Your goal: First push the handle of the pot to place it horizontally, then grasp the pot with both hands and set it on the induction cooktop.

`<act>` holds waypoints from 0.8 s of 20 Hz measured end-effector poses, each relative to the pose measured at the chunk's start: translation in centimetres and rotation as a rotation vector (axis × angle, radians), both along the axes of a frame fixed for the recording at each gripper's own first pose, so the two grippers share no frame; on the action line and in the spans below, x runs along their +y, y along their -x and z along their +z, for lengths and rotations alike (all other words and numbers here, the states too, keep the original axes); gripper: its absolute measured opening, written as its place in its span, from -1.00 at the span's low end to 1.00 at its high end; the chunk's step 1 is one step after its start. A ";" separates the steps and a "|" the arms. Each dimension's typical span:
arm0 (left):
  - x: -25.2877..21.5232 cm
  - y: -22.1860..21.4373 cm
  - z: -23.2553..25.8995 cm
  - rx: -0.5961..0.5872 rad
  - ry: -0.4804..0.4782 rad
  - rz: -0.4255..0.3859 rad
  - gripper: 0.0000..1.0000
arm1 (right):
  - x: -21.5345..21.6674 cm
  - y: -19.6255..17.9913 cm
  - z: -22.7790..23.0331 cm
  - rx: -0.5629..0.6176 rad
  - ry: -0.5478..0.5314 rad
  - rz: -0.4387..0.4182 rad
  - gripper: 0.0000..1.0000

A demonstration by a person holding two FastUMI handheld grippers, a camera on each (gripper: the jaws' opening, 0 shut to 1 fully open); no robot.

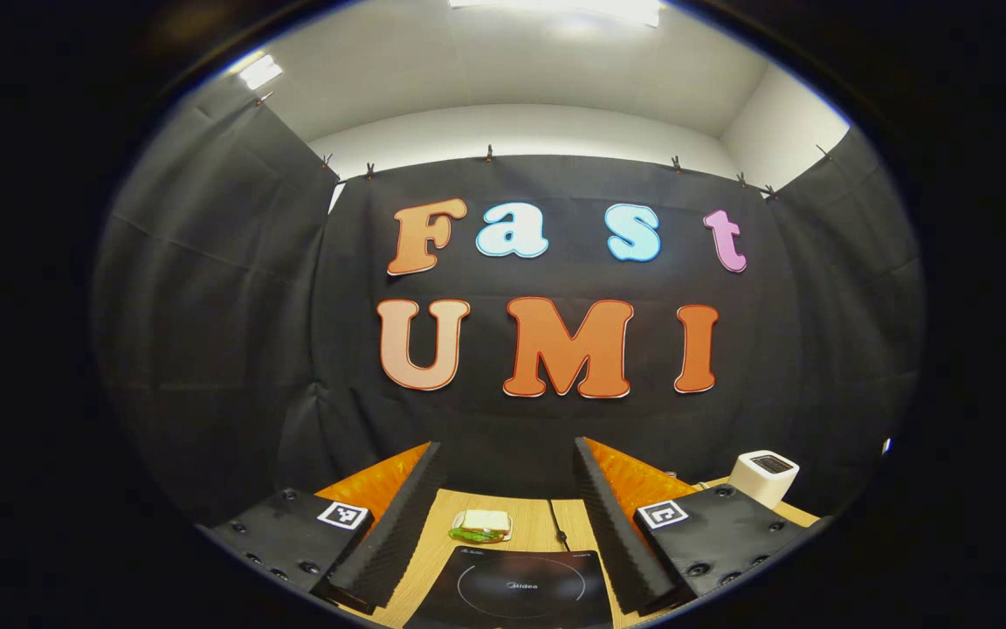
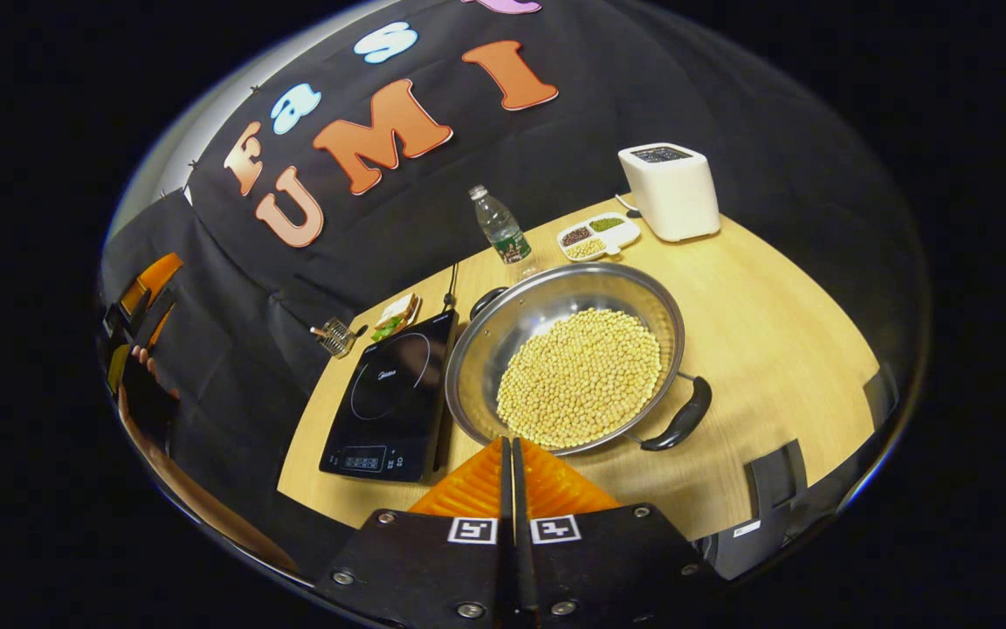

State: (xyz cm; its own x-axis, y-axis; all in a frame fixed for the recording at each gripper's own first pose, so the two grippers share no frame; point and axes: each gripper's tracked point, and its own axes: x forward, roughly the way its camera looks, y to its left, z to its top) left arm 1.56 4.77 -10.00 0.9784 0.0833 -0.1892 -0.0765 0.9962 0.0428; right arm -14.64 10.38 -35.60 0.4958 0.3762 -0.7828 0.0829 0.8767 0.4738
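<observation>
Desk (image 2: 782, 332), pale wood, round-edged, set against the black cloth wall. Pot (image 2: 566, 354): wide steel pan filled with pale beans (image 2: 580, 377), standing on the desk just beside the cooktop's right edge, not on it; one dark handle (image 2: 682, 418) at about 4 o'clock of the pan, the other (image 2: 487, 300) at about 10 o'clock. Induction cooktop (image 2: 394, 393): flat black slab at 9 o'clock of the pot, bare on top, its control strip toward the near edge. Right tongs (image 2: 510, 454): clenched, fingers pressed together with nothing between them, tips at the pot's near rim at 6 o'clock; whether they touch the rim cannot be told. Left tongs (image 1: 503, 489): released, fingers spread wide, held above the desk, grasping nothing; the cooktop (image 1: 516, 587) and a sandwich (image 1: 482, 525) lie between them in the left gripper view, cord (image 1: 557, 524) running to the back. The right gripper view adds: water bottle (image 2: 500, 227) upright at 12 o'clock of the pot; divided dish (image 2: 597, 237) of dark, green and pale beans at 1 o'clock; white toaster (image 2: 669, 190) just beyond the dish; small wire rack (image 2: 336, 335) at the desk's far left edge; the other gripper with a hand (image 2: 141, 354) far at 9 o'clock. Toaster (image 1: 763, 476) also at 4 o'clock in the left gripper view.
</observation>
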 end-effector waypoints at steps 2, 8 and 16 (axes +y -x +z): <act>0.2 -0.2 -0.1 0.004 -0.001 0.002 0.93 | 0.6 0.8 -1.0 0.044 -0.026 0.004 -1.00; 1.0 -0.8 -1.1 0.013 0.004 0.011 0.93 | 0.9 2.0 -4.6 0.146 -0.026 -0.002 -0.99; 1.6 -2.0 -3.2 0.048 0.021 0.021 0.92 | -2.0 1.8 -8.5 0.233 0.054 -0.051 -1.00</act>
